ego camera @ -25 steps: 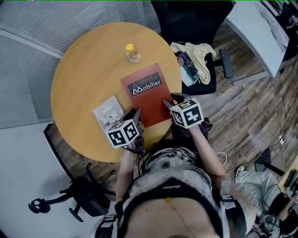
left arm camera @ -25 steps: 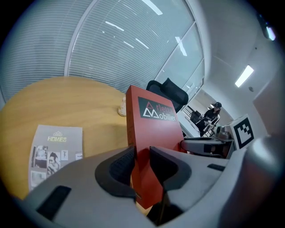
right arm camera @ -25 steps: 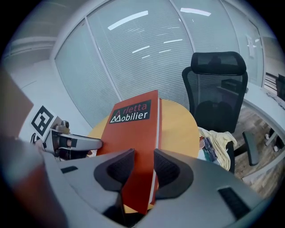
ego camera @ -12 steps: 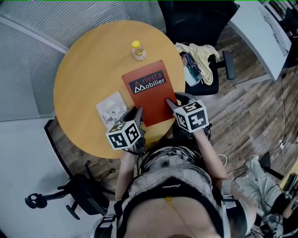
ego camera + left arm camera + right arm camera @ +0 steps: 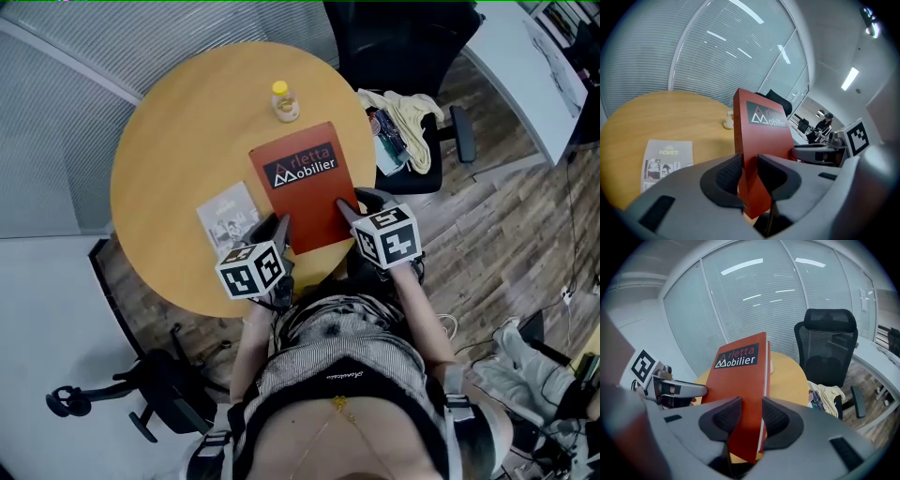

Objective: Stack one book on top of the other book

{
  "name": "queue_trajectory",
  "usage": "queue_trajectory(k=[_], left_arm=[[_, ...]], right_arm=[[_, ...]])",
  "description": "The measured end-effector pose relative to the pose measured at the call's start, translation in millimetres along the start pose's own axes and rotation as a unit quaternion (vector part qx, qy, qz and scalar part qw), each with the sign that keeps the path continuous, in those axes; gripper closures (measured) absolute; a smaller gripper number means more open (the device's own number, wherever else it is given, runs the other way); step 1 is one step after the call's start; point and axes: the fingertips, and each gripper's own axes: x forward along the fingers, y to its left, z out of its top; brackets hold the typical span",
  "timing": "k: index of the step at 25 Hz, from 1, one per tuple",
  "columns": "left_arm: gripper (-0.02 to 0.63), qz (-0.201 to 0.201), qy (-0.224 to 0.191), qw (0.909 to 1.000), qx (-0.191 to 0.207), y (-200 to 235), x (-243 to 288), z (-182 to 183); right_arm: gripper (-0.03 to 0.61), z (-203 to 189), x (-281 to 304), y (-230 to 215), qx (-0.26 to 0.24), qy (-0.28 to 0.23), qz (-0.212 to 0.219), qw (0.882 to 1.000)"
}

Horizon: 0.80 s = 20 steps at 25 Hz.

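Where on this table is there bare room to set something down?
The widest bare patch is the far-left part of the table, bordered by the bottle, the red book and the grey booklet. Right of the red book only a thin strip runs to the rim. The near edge is crowded: the left gripper and right gripper clamp the red book beside the grey booklet.

left tongs (image 5: 274, 228): grey shell, black ribbed pads, white cube (image 5: 251, 270) with black square markers | right tongs (image 5: 347, 210): same build, same kind of cube | torso: grey-and-white striped top (image 5: 328, 342) | just below the striped top: black garment (image 5: 349, 405), small white print, thin gold cord
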Motion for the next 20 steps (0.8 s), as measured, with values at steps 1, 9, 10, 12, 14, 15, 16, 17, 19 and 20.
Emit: queue_trajectory(k=[1, 9, 10, 12, 14, 15, 16, 17, 19, 20], left_arm=[[0.500, 0.000, 0.000, 1.0000, 0.000, 0, -1, 0], [0.500, 0.004, -0.004, 1.0000, -0.003, 9, -9, -5], [0.500, 0.005, -0.005, 1.0000, -0.003, 11, -13, -6], [0.500, 0.008, -0.008, 0.9999, -0.002, 16, -21, -7], [0.500, 0.011, -0.011, 0.9999, -0.003, 21, -26, -9], [0.500, 0.013, -0.012, 0.9998, -0.004, 23, -29, -9], [0.500, 0.015, -0.013, 0.9998, -0.004, 26, -32, -10], [0.500, 0.018, -0.014, 0.9997, -0.005, 29, -34, -11], [0.500, 0.023, -0.016, 0.9996, -0.006, 36, -40, -13], [0.500, 0.025, -0.017, 0.9995, -0.008, 40, -43, -14]], right_arm=[[0.431, 0, 0, 1, -0.001, 0.000, 0.000, 1.000], [0.431, -2, 2, 13, -0.009, -0.003, 0.002, 1.000], [0.431, -2, 2, 18, -0.011, -0.004, 0.003, 1.000], [0.431, -3, 2, 26, -0.013, -0.005, 0.005, 1.000], [0.431, -4, 4, 33, -0.014, -0.004, 0.009, 1.000], [0.431, -5, 5, 37, -0.014, -0.004, 0.011, 1.000], [0.431, -5, 7, 40, -0.015, -0.003, 0.014, 1.000], [0.431, -6, 8, 44, -0.016, -0.003, 0.016, 1.000], [0.431, -6, 12, 52, -0.018, -0.002, 0.020, 1.000], [0.431, -6, 14, 57, -0.019, 0.000, 0.022, 1.000]])
